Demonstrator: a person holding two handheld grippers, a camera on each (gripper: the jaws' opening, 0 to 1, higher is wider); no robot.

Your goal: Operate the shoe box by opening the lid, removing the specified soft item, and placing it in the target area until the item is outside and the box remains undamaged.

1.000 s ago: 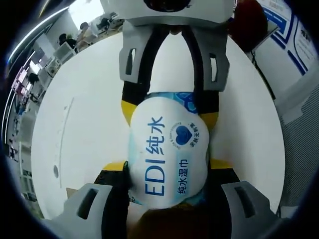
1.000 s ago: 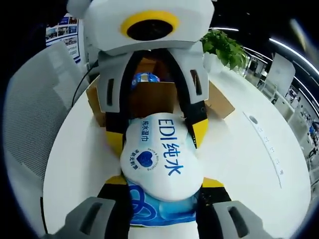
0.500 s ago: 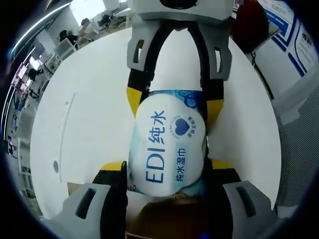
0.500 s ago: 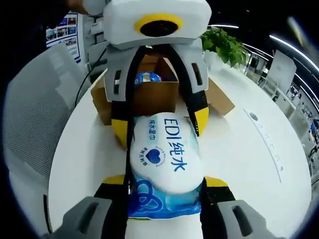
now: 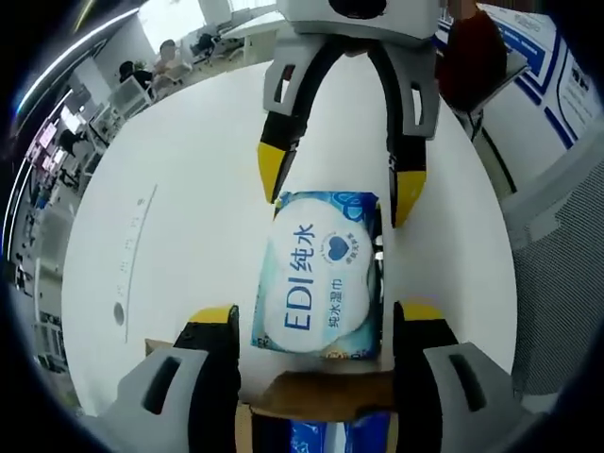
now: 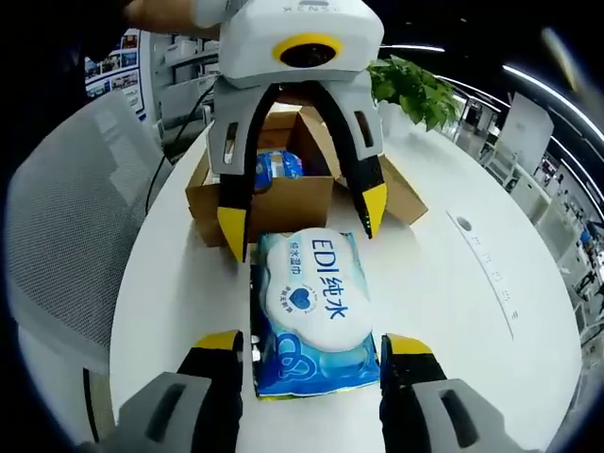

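Note:
A soft blue-and-white wet-wipes pack (image 5: 321,278) (image 6: 311,311) lies flat on the round white table (image 5: 170,236), outside the brown cardboard shoe box (image 6: 274,189). The box stands open just behind the pack in the right gripper view, and its near edge (image 5: 316,394) shows in the left gripper view. Another blue pack (image 6: 276,165) rests inside it. My left gripper (image 5: 316,316) (image 6: 302,219) is open, its yellow-tipped jaws on either side of one end of the pack. My right gripper (image 6: 313,344) (image 5: 340,181) is open around the other end. Neither squeezes the pack.
A grey mesh chair (image 6: 66,236) stands close to the table's edge by the box. A potted plant (image 6: 415,90) sits beyond the box. A round inset (image 6: 462,225) marks the tabletop. Desks and people (image 5: 170,52) are far behind.
Both grippers have opened and let go of the pack, which bulged between the jaws and now lies flat on the table. Both have drawn back from each other.

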